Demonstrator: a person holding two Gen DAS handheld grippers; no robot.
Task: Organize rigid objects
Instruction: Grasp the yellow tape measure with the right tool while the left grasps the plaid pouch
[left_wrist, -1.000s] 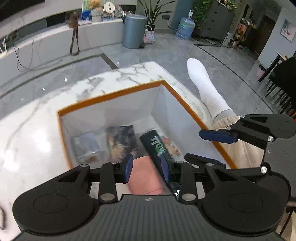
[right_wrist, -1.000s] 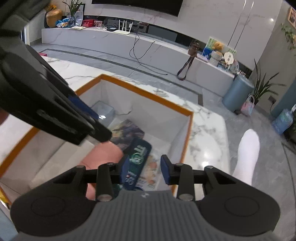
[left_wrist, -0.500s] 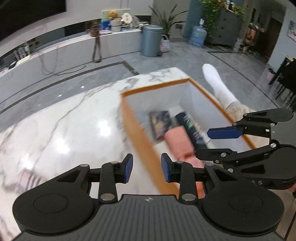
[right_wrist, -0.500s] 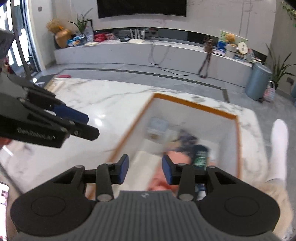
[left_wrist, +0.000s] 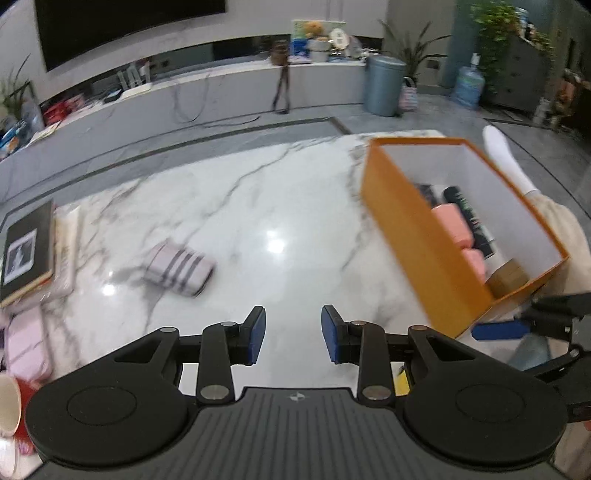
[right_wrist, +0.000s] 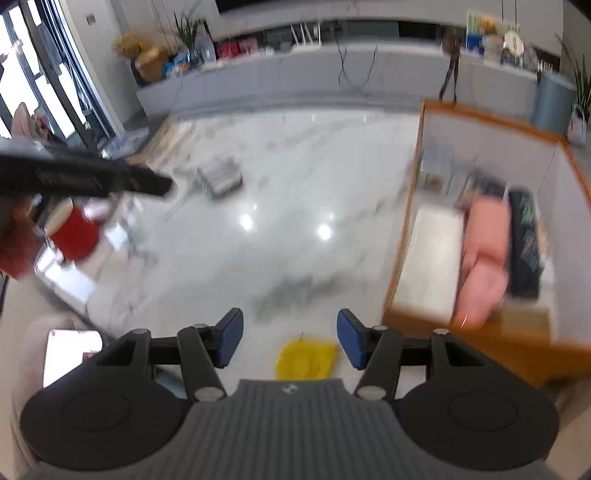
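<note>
The orange box (left_wrist: 424, 236) sits at the right of your left wrist view on the marble table (left_wrist: 258, 206), holding pink packs (left_wrist: 452, 221), a dark pack (left_wrist: 467, 210) and a small tan box (left_wrist: 508, 277). Your left gripper (left_wrist: 292, 334) hovers over bare table, jaws apart and empty. A striped pouch (left_wrist: 181, 267) lies left of centre, a book (left_wrist: 26, 251) at the left edge, a red cup (left_wrist: 11, 406) lower left.

In your right wrist view, the box (right_wrist: 402, 236) fills the right side, blurred. Your right gripper (right_wrist: 290, 343) has its jaws wide apart, empty, above a yellow item (right_wrist: 304, 360). The cup (right_wrist: 72, 230) is at the left, the pouch (right_wrist: 221, 175) upper centre-left.
</note>
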